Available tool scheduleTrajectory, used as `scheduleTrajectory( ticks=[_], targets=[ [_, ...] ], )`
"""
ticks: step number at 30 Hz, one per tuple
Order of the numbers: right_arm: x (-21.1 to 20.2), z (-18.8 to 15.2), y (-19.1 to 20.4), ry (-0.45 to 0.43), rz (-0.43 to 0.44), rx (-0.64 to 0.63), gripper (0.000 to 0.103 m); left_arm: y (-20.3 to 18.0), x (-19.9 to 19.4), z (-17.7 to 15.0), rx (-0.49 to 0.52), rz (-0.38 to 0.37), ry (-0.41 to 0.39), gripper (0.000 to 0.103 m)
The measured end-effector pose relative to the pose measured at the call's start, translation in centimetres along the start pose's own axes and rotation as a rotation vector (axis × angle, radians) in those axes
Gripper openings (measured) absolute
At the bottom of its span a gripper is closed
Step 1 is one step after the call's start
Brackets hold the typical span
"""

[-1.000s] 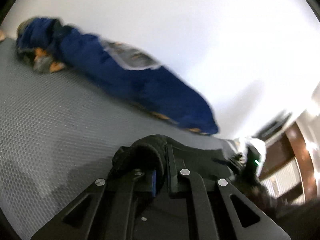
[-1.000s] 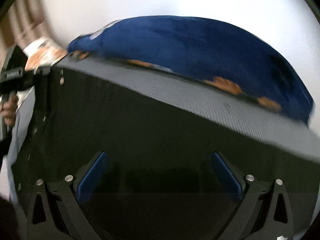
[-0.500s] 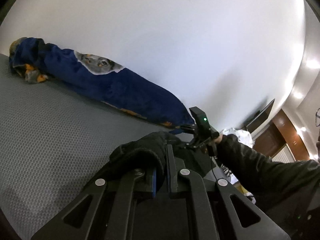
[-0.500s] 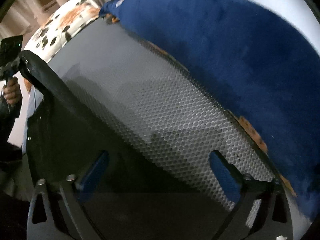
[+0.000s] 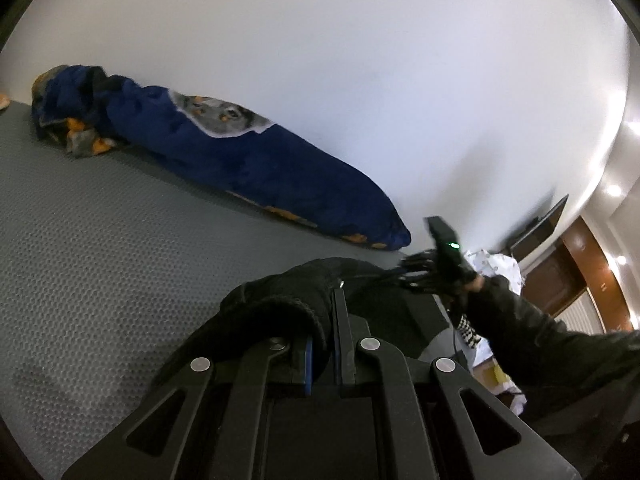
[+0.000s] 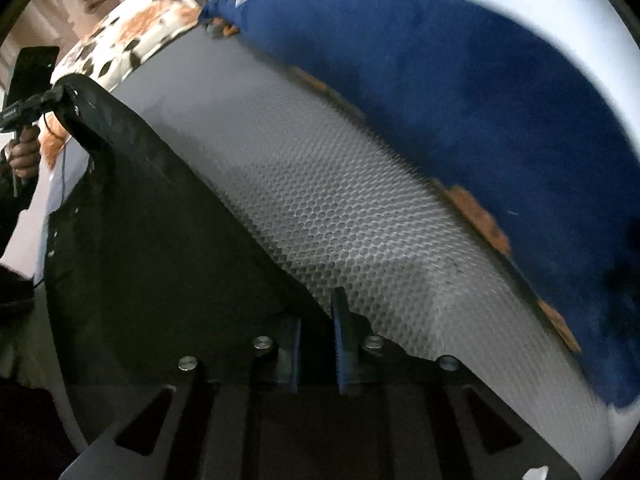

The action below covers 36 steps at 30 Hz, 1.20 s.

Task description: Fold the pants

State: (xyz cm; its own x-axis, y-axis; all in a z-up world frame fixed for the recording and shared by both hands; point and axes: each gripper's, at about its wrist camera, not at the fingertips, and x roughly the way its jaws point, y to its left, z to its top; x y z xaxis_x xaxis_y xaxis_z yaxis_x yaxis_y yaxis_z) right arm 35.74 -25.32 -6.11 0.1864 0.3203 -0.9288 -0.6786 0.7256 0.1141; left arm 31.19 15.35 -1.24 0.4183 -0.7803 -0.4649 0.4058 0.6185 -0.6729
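Black pants (image 6: 152,240) lay spread on the grey honeycomb mattress (image 5: 100,248), one corner lifted. I had my left tongs (image 5: 322,344) pressed together on a bunched fold of them. My right tongs (image 6: 316,340) were closing over the pants' edge, cloth between the jaws. A blue blanket (image 5: 256,168) lay along the white wall (image 5: 360,60).

The left gripper (image 5: 322,344) has its jaws clamped tight on a bunched fold of the black fabric pants (image 5: 304,292), angled a little downward. The right gripper (image 6: 316,336) points steeply down, its jaws closing on the edge of the same dark cloth. In the left wrist view, the right hand (image 5: 474,278) grips its handle, black sleeve (image 5: 532,332) trailing behind.
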Motion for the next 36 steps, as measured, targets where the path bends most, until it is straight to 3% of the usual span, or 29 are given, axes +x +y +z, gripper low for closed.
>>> scheduleTrajectory(
  ticks=[6, 12, 21, 28, 34, 36],
  targets=[
    [-5.1, -3.2, 4.5, -0.117, -0.153, 0.054, 0.01, -0.1, -0.9, -0.6, 0.033, 0.046, 0.033, 0.007],
    [-7.9, -7.7, 9.7, -0.158, -0.193, 0.128, 0.009, -1.7, -3.0, -2.8, 0.073, 0.058, 0.066, 0.008],
    [-5.6, -14.1, 17.0, -0.117, -0.108, 0.237, 0.008, -2.0, -5.2, -9.7, 0.119, 0.125, 0.19, 0.012],
    [-2.3, -17.0, 18.7, -0.066, -0.073, 0.281, 0.008, -1.5, -4.8, -13.9, 0.169, 0.233, 0.299, 0.017],
    [-0.6, -17.1, 18.8, -0.038, -0.104, 0.297, 0.008, -2.1, -3.9, -15.5, 0.228, 0.348, 0.352, 0.027],
    [-0.6, -17.1, 18.8, -0.038, -0.113, 0.304, 0.008, -2.5, -3.8, -15.9, 0.253, 0.421, 0.379, 0.052]
  ],
)
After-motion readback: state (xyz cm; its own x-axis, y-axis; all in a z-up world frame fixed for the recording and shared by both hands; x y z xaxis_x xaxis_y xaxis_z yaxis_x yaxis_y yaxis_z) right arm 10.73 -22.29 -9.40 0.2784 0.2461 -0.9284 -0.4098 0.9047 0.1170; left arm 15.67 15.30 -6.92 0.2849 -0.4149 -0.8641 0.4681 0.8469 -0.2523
